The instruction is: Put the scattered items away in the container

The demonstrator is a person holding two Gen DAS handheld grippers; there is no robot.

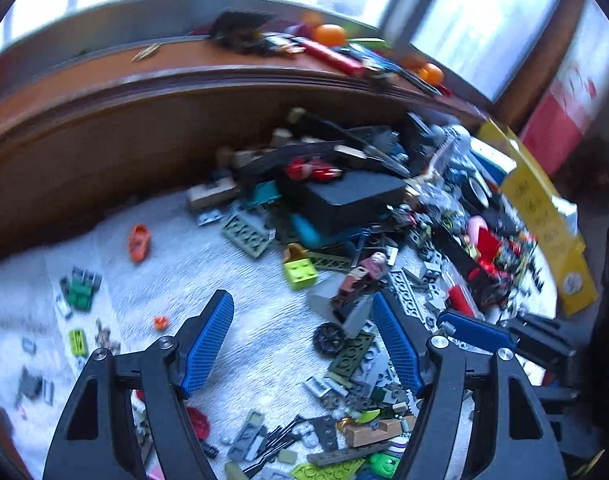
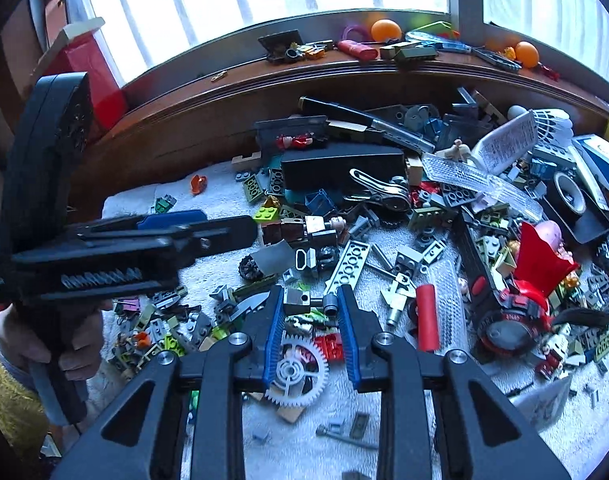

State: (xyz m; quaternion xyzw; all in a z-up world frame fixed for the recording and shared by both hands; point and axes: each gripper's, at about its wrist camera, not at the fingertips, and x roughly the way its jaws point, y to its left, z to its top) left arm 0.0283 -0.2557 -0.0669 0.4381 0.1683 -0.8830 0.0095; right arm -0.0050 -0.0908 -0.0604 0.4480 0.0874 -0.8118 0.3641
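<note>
right gripper (image 2: pixel 310 312) hangs over the brick pile on the white towel (image 2: pixel 304 452), jaws narrowed around a small grey block (image 2: pixel 297 302); pads look close to its sides, but i cannot tell if they press it. white gear (image 2: pixel 296 372) lies below, untouched. left gripper (image 1: pixel 300 344) is spread wide, nothing between its fingers, likely held aside to keep clear. container not identifiable; possibly the yellow box (image 1: pixel 544 216).
</note>
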